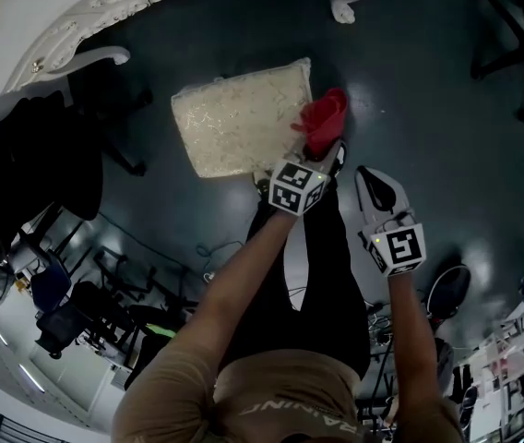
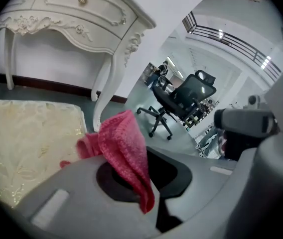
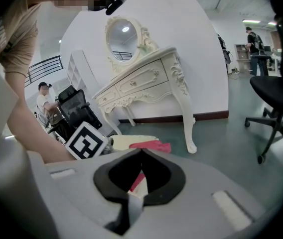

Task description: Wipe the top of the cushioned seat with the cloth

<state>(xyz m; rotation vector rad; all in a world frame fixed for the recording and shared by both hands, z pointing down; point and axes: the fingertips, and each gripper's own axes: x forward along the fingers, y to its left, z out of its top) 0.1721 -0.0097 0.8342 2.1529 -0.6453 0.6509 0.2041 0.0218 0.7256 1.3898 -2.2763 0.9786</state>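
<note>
Red cloth (image 2: 119,138) clamped in the left tool (image 2: 140,158) beside the seat (image 2: 27,138); right tool (image 3: 141,153) closed, empty.

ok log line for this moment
left gripper: shut on cloth | cloth: at seat edge | right gripper: shut, away from seat

Head view first: the left gripper (image 1: 317,155) has its jaw tips buried under its own marker cube (image 1: 297,188) and the bunched cloth (image 1: 325,118). That cube also covers the near right corner of the cushioned seat (image 1: 244,123). The white dressing table (image 1: 50,17) runs off the top edge. Over to the left gripper view: the cloth's lower end vanishes down between the jaws, and the seat is cut by the left edge. In the right gripper view, the seat is only a pale sliver behind the right gripper (image 3: 141,153), and the office chair (image 3: 276,98) slips off the right edge.
</note>
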